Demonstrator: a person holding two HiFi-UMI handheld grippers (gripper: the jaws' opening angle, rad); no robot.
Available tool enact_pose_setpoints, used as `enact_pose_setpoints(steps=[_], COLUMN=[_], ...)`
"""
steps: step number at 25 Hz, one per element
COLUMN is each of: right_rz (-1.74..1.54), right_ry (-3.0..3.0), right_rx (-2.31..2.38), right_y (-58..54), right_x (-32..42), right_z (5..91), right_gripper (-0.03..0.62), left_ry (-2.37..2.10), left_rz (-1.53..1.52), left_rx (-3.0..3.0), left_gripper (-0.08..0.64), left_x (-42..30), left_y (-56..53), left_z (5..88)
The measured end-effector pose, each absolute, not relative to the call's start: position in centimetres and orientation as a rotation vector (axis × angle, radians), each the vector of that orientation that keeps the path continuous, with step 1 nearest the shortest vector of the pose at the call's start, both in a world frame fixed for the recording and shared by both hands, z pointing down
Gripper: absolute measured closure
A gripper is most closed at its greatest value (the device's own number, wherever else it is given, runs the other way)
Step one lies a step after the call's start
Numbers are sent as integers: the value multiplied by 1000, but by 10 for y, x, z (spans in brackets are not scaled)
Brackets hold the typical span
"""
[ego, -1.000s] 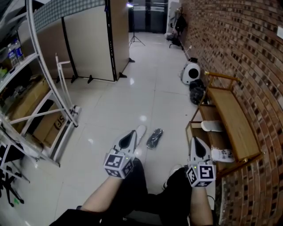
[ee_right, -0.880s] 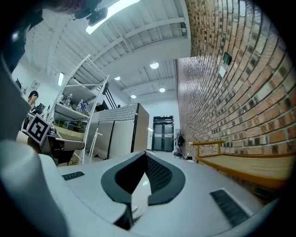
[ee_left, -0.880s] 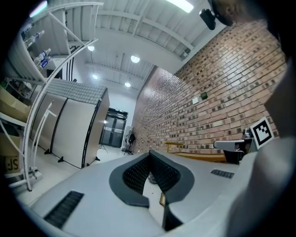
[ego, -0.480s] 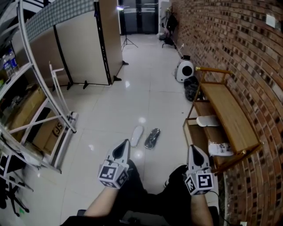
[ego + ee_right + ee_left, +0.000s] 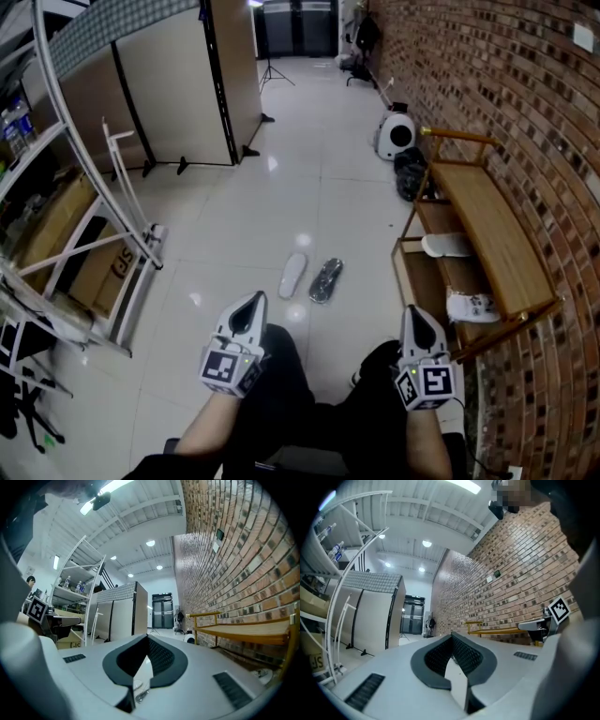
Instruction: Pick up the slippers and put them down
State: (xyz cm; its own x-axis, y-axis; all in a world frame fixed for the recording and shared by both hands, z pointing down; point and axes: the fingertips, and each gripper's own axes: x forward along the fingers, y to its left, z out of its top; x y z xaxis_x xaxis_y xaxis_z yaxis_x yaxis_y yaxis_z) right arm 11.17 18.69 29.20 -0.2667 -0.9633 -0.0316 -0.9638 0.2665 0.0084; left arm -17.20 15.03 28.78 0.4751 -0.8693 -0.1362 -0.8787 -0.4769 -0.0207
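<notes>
Two slippers lie side by side on the pale tiled floor (image 5: 234,225), a white slipper (image 5: 293,275) on the left and a dark patterned slipper (image 5: 326,280) just beside it on the right, both ahead of my knees and apart from either tool. My left gripper (image 5: 254,299) has its jaws pressed together with nothing between them, and my right gripper (image 5: 412,311) is the same, tips closed on empty air. A second ago the left tips overlapped the white slipper in the head view. Now a clear strip of floor shows between them, and both grippers sit lower in that view, closer to my legs. The slippers themselves keep the same side-by-side lie as before. The wooden shoe rack (image 5: 487,220) stands against the brick wall (image 5: 534,103) on my right, with a pale slipper (image 5: 446,245) and another printed one (image 5: 472,306) on its lower shelf, as they were earlier. The metal shelving (image 5: 84,187) is well off to my left.
</notes>
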Motion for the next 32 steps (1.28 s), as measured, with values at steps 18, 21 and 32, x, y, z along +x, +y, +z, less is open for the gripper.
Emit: enact_pose_setpoints(steps=[18,21,32], right_rz=[-9,-17,-23], right_ry=[2460,2424,2409], right_rx=[-1922,-1892,-1913], right_y=[194,194,200], right_x=[115,123,133], right_z=[296,294,295], right_gripper=[592,592,591], left_ry=[1596,1599,1584], left_rz=[161,153,167], left_rx=[-2635,-2621,-2610], left_gripper=[560,560,560], left_x=[-180,-180,-177], left_y=[151,151,154], left_z=[297,295,287])
